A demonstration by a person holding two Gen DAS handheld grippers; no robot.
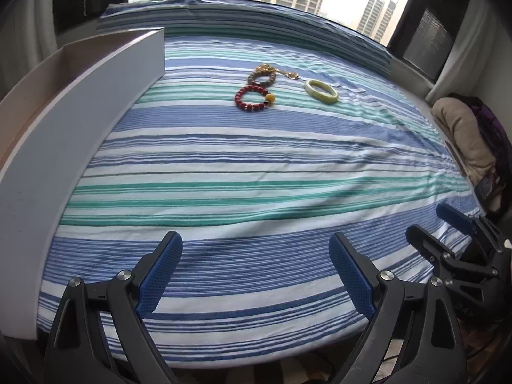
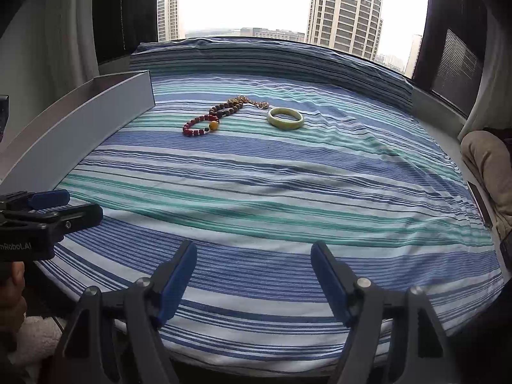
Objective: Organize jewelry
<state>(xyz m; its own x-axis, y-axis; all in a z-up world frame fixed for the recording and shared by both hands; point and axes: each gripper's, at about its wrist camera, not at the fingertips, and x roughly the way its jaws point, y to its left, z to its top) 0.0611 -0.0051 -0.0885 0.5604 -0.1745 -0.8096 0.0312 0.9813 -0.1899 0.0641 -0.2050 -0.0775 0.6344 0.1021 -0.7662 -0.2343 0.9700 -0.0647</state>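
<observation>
Nearest, the left gripper [image 1: 255,268] hangs over the near edge of the blue, green and white striped cloth [image 1: 249,166] covering the table, its blue-padded fingers [image 1: 160,272] spread wide with nothing between them. The right gripper [image 2: 253,276] beside it is likewise spread and empty. Along the table's left edge stands a long grey open box [image 1: 64,121]. Toward the far edge lie a red bead bracelet with a yellow bead [image 1: 252,97], touching it a brown bead bracelet [image 1: 260,76], a gold chain [image 1: 288,73], and a pale green jade bangle [image 1: 321,91] just beside them.
</observation>
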